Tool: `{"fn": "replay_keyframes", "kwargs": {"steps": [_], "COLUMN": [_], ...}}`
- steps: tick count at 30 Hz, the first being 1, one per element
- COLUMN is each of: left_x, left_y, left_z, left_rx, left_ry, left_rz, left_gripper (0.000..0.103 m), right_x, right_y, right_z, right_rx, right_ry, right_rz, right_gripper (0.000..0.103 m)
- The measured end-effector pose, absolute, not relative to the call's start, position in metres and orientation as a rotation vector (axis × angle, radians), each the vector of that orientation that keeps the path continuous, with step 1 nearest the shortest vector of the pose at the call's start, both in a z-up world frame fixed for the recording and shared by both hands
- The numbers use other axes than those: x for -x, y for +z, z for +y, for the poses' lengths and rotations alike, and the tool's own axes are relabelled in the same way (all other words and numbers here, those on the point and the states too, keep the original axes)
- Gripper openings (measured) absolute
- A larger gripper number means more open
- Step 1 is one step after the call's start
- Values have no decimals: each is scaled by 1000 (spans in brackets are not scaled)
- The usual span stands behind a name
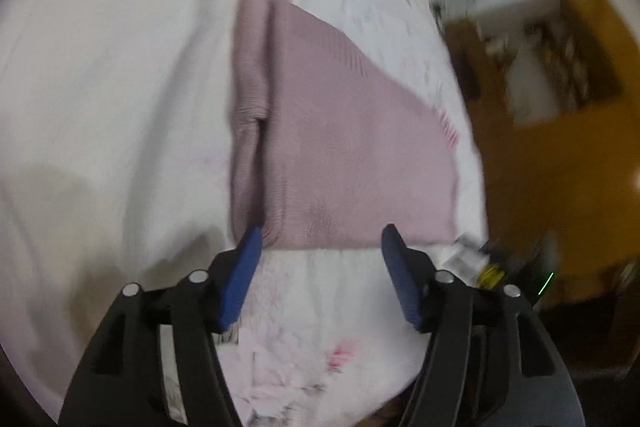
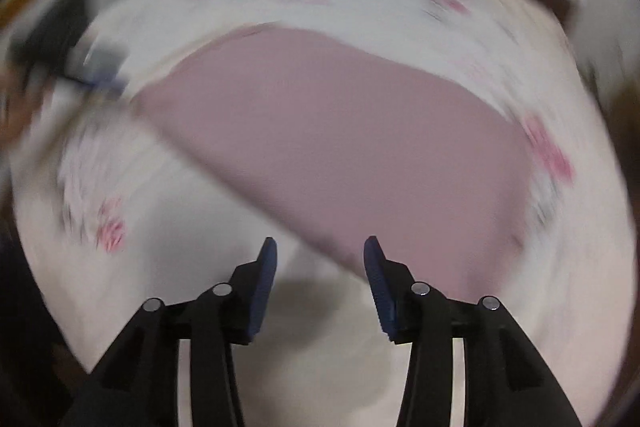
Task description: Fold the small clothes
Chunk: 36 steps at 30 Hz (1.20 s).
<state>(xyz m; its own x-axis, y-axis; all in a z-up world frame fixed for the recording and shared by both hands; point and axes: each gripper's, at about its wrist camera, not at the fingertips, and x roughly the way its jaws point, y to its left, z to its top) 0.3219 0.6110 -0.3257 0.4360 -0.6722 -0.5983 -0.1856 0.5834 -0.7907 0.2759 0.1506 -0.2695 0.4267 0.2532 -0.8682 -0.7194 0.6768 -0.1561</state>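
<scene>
In the left wrist view, the pink knit garment [image 1: 340, 131] is seen lying partly folded near the bed [image 1: 100, 67] edge, and the left hand-held gripper [image 1: 320, 239], released, is best lowered squarely onto its near hem. In the blurred right wrist view, the right hand-held gripper [image 2: 320, 247] is likewise spread and empty at the garment's near corner; both layers should be pinched before lifting.

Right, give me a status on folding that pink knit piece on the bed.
Done: the pink knit garment lies flat on the floral bedsheet, already folded into a neat panel with a sleeve tucked along one side.
In hand: nothing. The left gripper and right gripper are both open at its near edge.
Left: probably one more fold. The right wrist view is too blurred to confirm.
</scene>
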Motion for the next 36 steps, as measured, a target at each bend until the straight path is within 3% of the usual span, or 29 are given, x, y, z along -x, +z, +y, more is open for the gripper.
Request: {"fn": "replay_keyframes", "kwargs": {"steps": [5,7,18,27,28,30,31,32,36], "left_x": [-321,-334,-454,-546,-549,-556,-556,-556,-555], "left_y": [-345,-348,-375,-381,-380,-381,-384,-383,-367], "left_z": [628,632,640,619,618,616,619,621,619], "left_rx": [1068,1100,993,883,868,834,831,838,804], "left_ry": [-356,-372,-381,-410,-402,-371,-359,-353,-330], "left_rz": [1107,1107,1286,1371,1377,1402,1414,1419,1405], "left_gripper": [68,73,76,75,70,50,36,29,24], "right_x": [-220,-215,-245,-267,-265,-270,-270,-269,-270], "right_y": [-301,-309,-351,-347,-345,-345,-344,-341,-317], "right_z": [243,273,352,374,374,377,378,378,368], "right_rx": [867,941,1104,1013,995,958,937,912,794], "right_ry": [683,666,534,462,464,483,485,488,491], "right_rz": [733,651,530,518,533,577,586,592,609], "right_gripper": [49,54,56,44,40,15,15,13,11]}}
